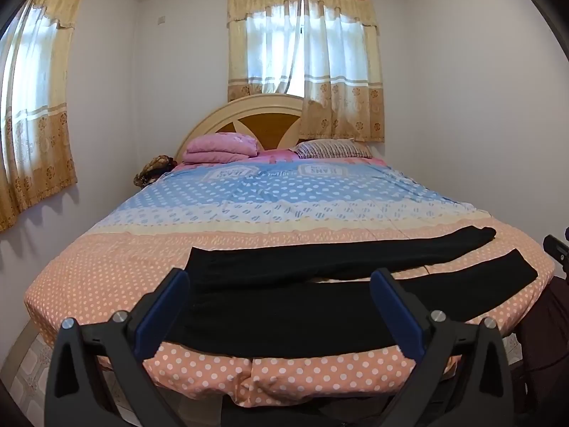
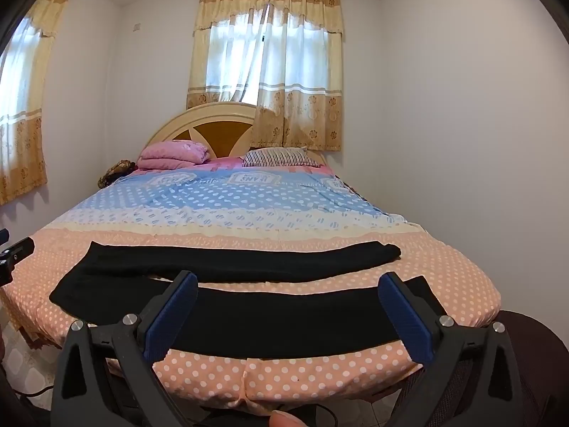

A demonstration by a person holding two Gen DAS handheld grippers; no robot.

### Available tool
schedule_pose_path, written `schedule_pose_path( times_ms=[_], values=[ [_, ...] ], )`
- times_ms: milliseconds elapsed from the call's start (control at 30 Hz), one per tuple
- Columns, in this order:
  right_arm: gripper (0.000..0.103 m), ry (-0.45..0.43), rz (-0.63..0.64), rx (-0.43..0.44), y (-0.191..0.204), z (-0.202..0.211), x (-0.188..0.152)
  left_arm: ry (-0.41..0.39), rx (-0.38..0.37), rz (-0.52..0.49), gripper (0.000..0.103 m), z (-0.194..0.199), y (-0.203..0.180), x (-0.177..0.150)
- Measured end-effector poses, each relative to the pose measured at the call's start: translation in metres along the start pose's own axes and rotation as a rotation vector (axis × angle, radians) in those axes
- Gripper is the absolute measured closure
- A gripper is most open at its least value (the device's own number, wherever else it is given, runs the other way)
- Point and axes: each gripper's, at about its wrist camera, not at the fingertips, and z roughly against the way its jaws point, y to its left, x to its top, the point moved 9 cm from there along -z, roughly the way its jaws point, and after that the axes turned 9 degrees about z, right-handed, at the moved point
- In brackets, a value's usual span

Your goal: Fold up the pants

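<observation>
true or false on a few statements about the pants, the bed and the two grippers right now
1. The black pants lie spread flat across the foot of the bed. True.
2. The left gripper is clamped on the pants. False: its jaws are open and hold nothing.
3. The pants' two legs are stacked together. False: they lie apart, bedspread showing between.
4. The right gripper is open. True.
5. A striped pillow lies near the headboard. True.

Light: soft daylight through the curtained window (image 1: 302, 49) behind the headboard
Glare: panes blown white
Shadows: faint, under the side curtain (image 1: 35, 106)
Edges: fisheye bending, dark corners
Focus: sharp throughout
</observation>
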Motion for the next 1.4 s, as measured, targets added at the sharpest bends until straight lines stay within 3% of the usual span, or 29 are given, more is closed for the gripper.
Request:
schedule_pose_path(
  times_ms=[1400],
  values=[
    [0.001,0.033,0.0,0.001,0.001,-0.007,-0.012,0.008,0.001,0.012,0.0,-0.005,0.009,-0.004]
  ],
)
